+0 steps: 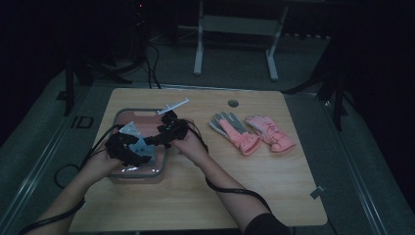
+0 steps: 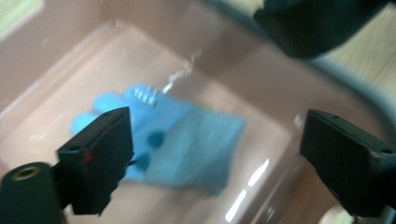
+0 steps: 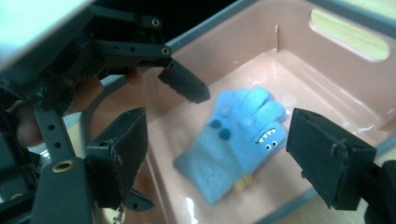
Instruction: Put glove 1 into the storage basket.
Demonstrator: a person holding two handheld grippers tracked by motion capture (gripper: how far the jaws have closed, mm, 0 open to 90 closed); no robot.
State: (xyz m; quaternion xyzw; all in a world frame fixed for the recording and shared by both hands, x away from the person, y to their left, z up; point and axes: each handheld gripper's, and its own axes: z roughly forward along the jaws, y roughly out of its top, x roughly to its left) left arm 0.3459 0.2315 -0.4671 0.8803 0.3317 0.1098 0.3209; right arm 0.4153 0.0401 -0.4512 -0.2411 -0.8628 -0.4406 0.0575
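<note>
Both grippers hang over the pink bin (image 1: 139, 113), the left gripper (image 2: 212, 154) and the right gripper (image 3: 217, 156) each with jaws spread wide and nothing between them, while the blue gloves (image 3: 236, 140) lie flat on the bin's floor, so I'd judge the drop-off step done. Next likely comes a reach to the pink gloves (image 1: 254, 132) right of the bin, seen from the high view, whereas the right gripper view gives the blue glove's toothy face.
</note>
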